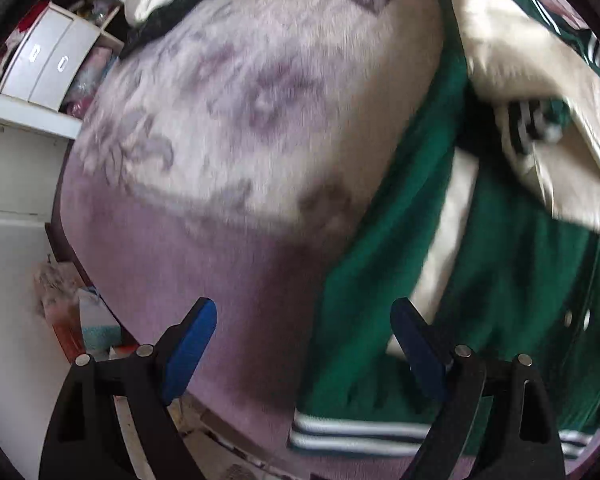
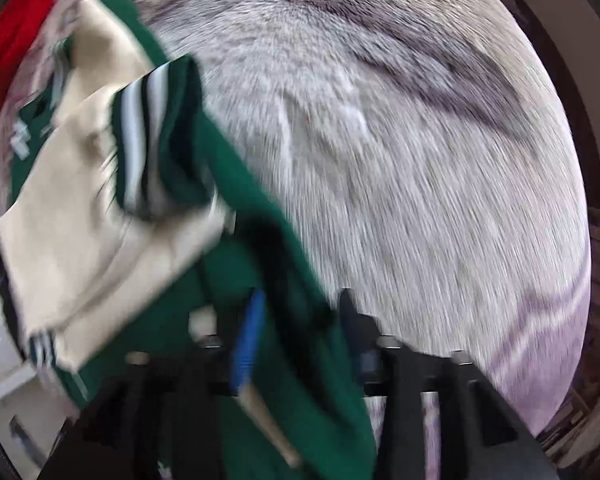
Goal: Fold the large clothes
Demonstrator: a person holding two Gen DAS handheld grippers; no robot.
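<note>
The green varsity jacket with cream sleeves [image 1: 404, 216] lies on the plush lilac floral blanket [image 1: 228, 128]. I judge it soft, thick and heavy; the striped ribbed hem [image 1: 360, 436] offers firm purchase. My left gripper [image 1: 304, 344] gapes empty, hem at six o'clock. My right gripper [image 2: 300, 344] pinches green cloth, the sleeve at ten o'clock.
</note>
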